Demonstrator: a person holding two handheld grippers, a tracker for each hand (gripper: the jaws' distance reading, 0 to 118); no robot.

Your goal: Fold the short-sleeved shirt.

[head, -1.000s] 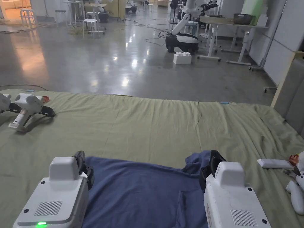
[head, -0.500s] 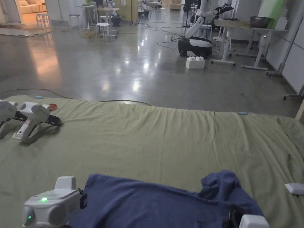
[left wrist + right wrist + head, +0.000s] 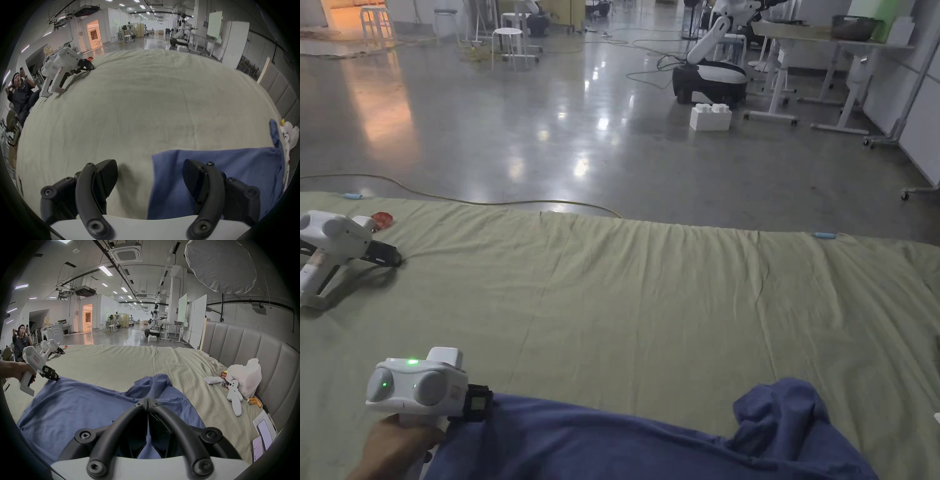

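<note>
A blue short-sleeved shirt lies spread on the green bed sheet at the near edge, its right sleeve bunched up. My left gripper, held in a hand, sits at the shirt's far left corner. In the left gripper view the left gripper is open, one jaw over the sheet and one over the shirt, whose edge runs between them. My right gripper has its jaws together on the shirt just below the bunched sleeve, and folds run toward its tip.
Two spare grippers rest on the sheet at far left. By the grey headboard on the right lie a white bag, a white toy and phones. A person sits off to the left.
The left gripper has turned sideways and drawn back toward me. The right gripper has dropped out of the head view. The shirt's far edge lies closer to me.
</note>
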